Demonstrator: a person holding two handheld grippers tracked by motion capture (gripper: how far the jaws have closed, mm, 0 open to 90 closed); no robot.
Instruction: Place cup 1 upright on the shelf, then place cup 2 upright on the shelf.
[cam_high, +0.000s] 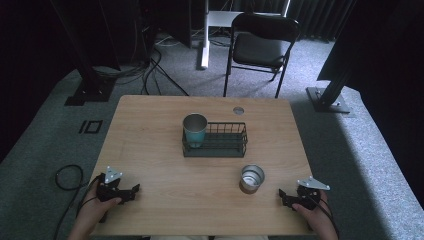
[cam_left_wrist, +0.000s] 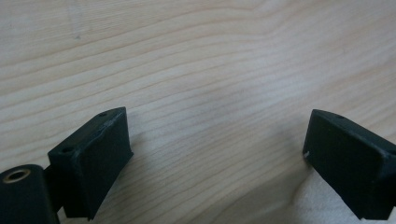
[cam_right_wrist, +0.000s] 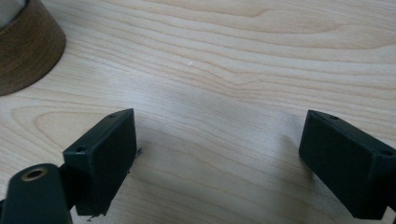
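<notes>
Both of the person's hands rest low on the table (cam_high: 150, 130), one at each near corner. The left hand-held gripper (cam_high: 134, 190) has its jaws spread wide over bare wood, holding nothing. The right hand-held gripper (cam_high: 283, 195) is spread just as wide and empty too. The brown cup (cam_high: 251, 178) stands near it, ahead and to its left. Farther beyond that cup, a teal cup (cam_high: 194, 129) stands upright in the wire basket (cam_high: 227, 145).
</notes>
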